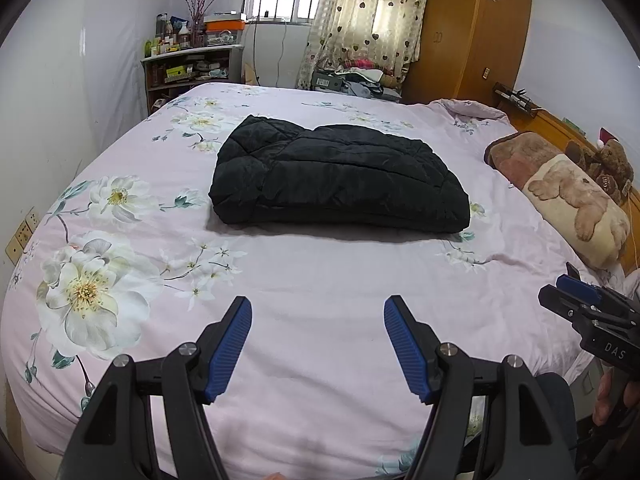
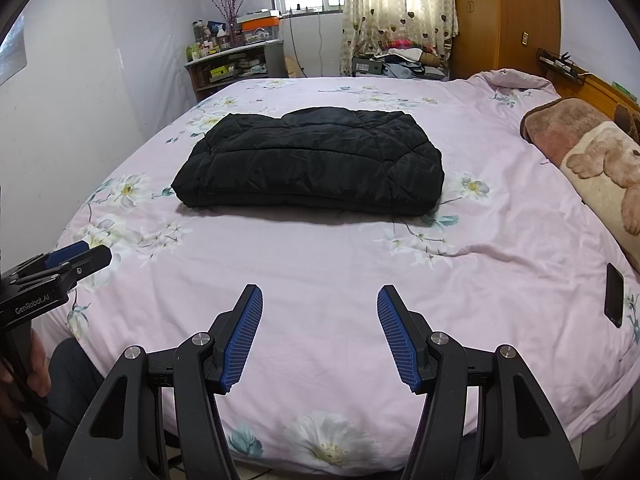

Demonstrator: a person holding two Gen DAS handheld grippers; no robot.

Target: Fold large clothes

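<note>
Jacket (image 1: 340, 176) lies folded; only right wrist shows phone (image 2: 614, 300).

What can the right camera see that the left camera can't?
Only the right wrist view shows a dark phone lying on the bed near its right edge, and the left gripper from the side.

Only the left wrist view shows a brown teddy bear behind the bear pillow, a wall socket, and the right gripper from the side.

Both show the folded black jacket in the middle of the flowery pink bedspread, the window, the heart curtain and the wooden wardrobe. Both grippers are open and empty.
</note>
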